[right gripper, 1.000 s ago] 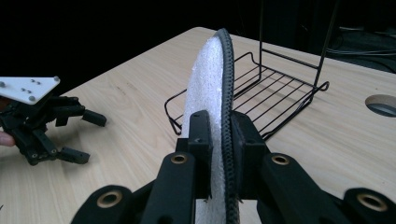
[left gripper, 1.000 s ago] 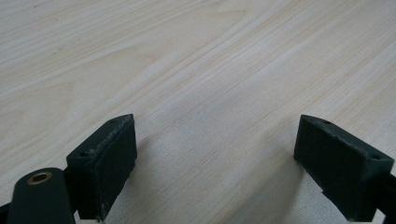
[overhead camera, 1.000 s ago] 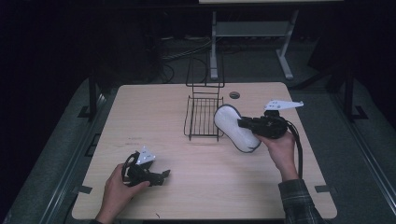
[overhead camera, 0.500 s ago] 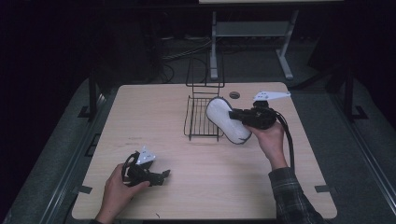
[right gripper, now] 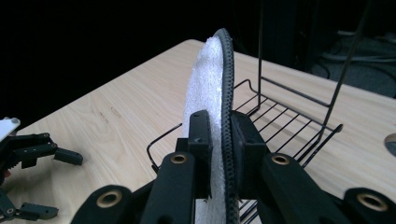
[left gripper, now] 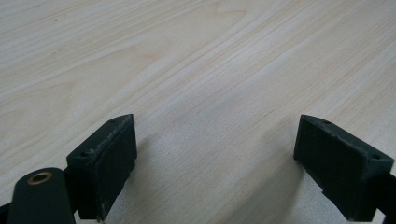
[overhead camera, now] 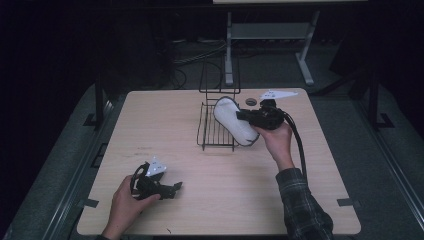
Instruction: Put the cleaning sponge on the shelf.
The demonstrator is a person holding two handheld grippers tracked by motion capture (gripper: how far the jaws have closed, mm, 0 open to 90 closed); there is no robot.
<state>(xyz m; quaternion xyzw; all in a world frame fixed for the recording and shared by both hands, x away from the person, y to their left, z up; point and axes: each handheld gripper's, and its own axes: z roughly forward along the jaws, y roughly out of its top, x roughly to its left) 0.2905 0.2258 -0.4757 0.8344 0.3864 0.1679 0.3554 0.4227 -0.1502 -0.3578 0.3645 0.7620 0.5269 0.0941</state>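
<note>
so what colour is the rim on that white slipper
Black, edging the white slipper; clearest in the right gripper view.

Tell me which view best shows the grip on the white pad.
Right gripper view: the right gripper has both jaws pressed on the white pad, edge-on. High view shows the pad whole over the wire rack. Left gripper view faces the table.

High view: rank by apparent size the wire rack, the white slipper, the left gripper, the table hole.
1. wire rack, base plus upright back frame
2. white slipper, clamped on edge in the right gripper over the rack
3. left gripper, near the slipper in size and closer to the camera, so unsure
4. table hole, clearly smallest
</note>
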